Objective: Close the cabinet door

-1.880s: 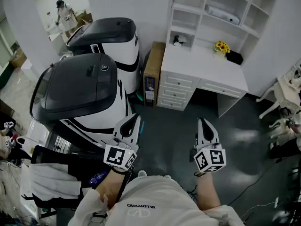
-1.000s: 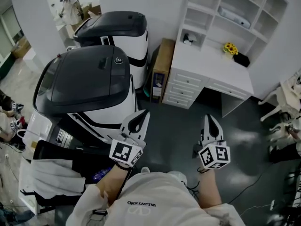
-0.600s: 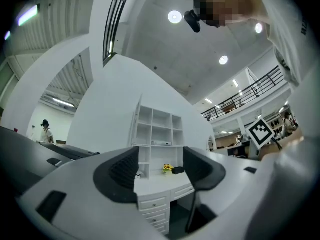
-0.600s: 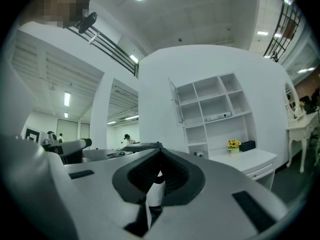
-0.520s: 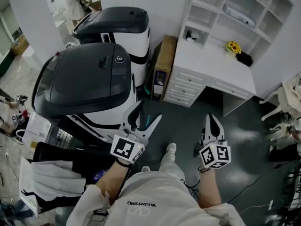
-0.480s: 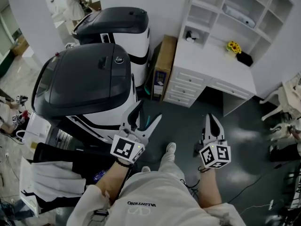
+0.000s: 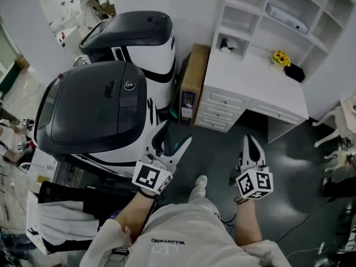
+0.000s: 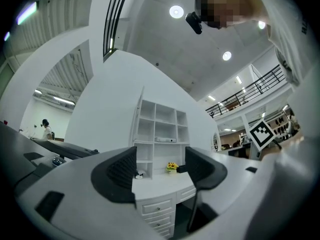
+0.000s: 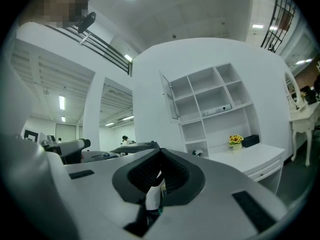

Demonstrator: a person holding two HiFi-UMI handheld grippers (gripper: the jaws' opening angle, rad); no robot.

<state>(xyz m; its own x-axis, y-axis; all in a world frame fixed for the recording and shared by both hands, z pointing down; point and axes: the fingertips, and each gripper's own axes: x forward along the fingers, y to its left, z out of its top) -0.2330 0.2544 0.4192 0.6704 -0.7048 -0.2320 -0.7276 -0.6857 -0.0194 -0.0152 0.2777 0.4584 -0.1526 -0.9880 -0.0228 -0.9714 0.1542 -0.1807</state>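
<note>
Left jaws (image 7: 175, 133): opening, standing wide apart, with nothing between them. In the left gripper view only the distant shelf unit (image 8: 159, 129) shows in the gap. Right jaws (image 7: 248, 143): together, pads meeting at the tips, gripping nothing in the right gripper view. I hold both grippers low in front of my body, over the dark floor (image 7: 289, 160) and well apart from the furniture.

Cabinet door (image 9: 168, 101): seen in the right gripper view, a narrow white panel swung out from the upper left corner of the shelf unit, not closed. Neither pair of jaws touches it.

The shelf unit stands on a white counter (image 7: 261, 79) with drawers (image 7: 222, 107) below on its left side. On the counter, a pot of yellow flowers (image 7: 280, 57) sits just beside a black box (image 7: 293, 73).

To the left of the counter a brown carton (image 7: 192, 77) leans upright. Beyond it are two large black-and-white machines (image 7: 94, 113), the nearer one just beside my left jaws. A person (image 7: 83, 4) stands far off at the top left
</note>
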